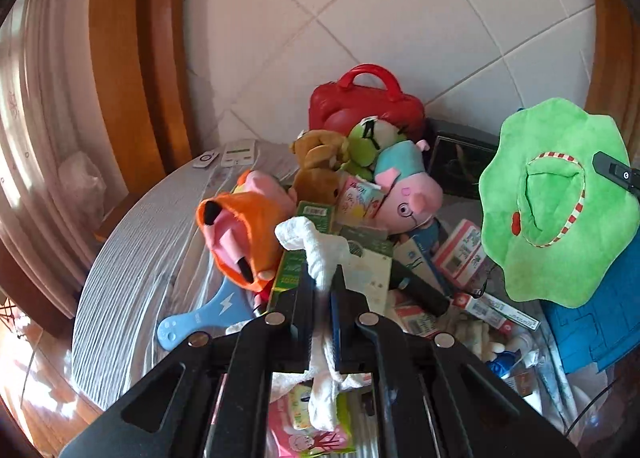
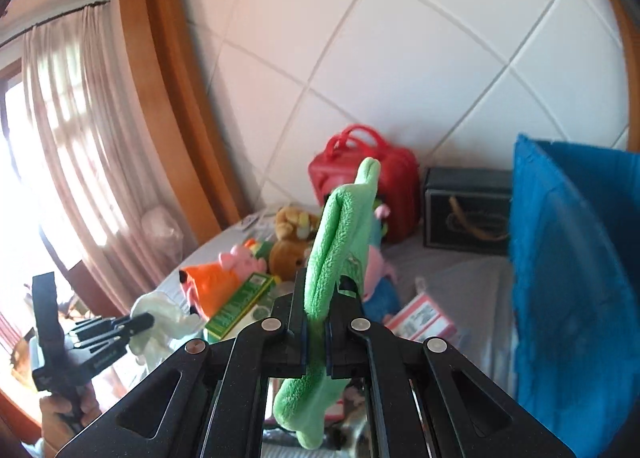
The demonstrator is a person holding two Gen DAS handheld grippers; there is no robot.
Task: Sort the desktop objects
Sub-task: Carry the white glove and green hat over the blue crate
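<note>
Two grips were loaded: your left gripper was clenched on a white cloth hanging through its jaws, your right gripper clamped a green plush hat standing up between its fingers. Both sat clear above the toy pile. Carry step, judged; next called for a drop spot, probably the blue bin right of the jaws.

No text legible anywhere. White lightning-bolt sign on blue paddle, just left of the orange plush; box prints there too blurred.
</note>
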